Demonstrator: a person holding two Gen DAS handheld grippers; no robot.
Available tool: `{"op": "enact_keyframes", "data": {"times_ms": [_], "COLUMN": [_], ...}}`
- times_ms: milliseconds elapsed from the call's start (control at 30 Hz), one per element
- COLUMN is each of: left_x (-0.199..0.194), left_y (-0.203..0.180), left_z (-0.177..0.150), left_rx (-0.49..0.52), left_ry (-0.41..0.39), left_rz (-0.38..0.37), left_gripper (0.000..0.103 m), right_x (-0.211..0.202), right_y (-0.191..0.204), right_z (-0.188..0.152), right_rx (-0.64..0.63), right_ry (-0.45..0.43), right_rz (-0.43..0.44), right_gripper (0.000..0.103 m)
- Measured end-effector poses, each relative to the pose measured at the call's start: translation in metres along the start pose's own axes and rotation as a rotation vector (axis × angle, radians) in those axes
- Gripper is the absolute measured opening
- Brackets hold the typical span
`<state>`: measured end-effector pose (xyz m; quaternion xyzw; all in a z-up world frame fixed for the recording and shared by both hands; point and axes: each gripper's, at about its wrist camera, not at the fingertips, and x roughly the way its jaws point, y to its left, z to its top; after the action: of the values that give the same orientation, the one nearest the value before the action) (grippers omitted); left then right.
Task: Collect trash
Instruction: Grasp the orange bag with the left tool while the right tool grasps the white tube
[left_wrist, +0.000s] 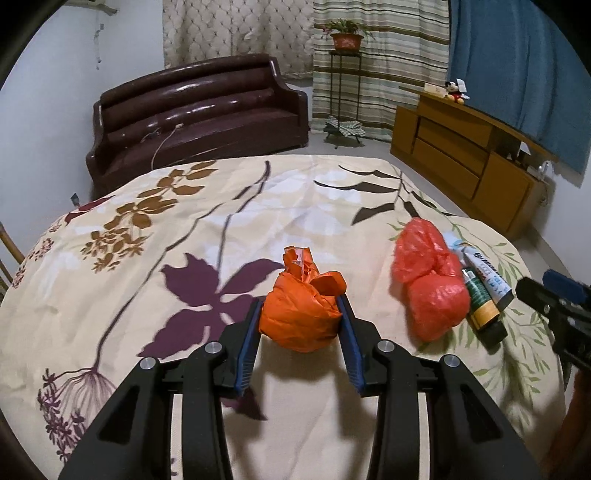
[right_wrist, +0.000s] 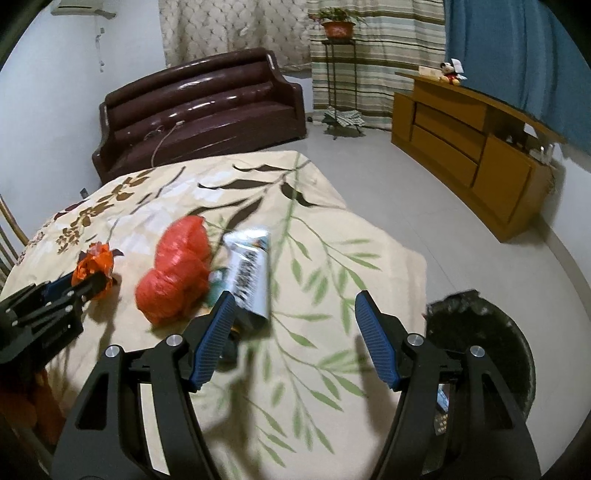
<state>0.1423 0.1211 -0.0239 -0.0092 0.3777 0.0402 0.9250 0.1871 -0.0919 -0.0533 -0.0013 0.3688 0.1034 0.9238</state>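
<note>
Left wrist view: the left gripper (left_wrist: 301, 317) clenches an orange wrapper (left_wrist: 301, 314) between its pads near the bed's (left_wrist: 110, 295) near edge, ready for binning.

Right wrist view: the right gripper (right_wrist: 295, 336) hangs released beside a tube (right_wrist: 249, 280) and red bag (right_wrist: 177, 273); the bin (right_wrist: 491, 332) waits off the bed's right edge.

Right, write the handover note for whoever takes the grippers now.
Left gripper: shut on the orange wrapper ball, just above the flowered cloth.
Right gripper: open, nothing in it, over the cloth's near right part.
On the cloth: red plastic bag, white tube beside it, and a dark green and yellow tube.
Black bin: on the floor, right of the table.
Done: wrapper ball gripped.
Left: bin it, then collect the bag and both tubes.
</note>
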Motion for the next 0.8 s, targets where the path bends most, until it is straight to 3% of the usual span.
{"op": "enact_keyframes", "data": {"times_ms": [433, 600, 800], "left_x": [-0.001, -0.001, -0.002], "left_y": [0.028, 0.031, 0.031], "left_z": [-0.006, -0.007, -0.009], "left_rx": [-0.043, -0.048, -0.051], "left_ry": [0.003, 0.004, 0.004], "left_rz": [0.027, 0.023, 0.018], "left_gripper": [0.04, 0.04, 0.04], "right_x": [0.034, 0.033, 0.032], "right_y": [0.017, 0.016, 0.015], "right_z": [0.016, 0.017, 0.009], "right_rx": [-0.019, -0.012, -0.009], "right_ry": [0.074, 0.095, 0.115], "right_rz": [0.022, 0.04, 0.043], "right_gripper": [0.05, 0.03, 0.024]}}
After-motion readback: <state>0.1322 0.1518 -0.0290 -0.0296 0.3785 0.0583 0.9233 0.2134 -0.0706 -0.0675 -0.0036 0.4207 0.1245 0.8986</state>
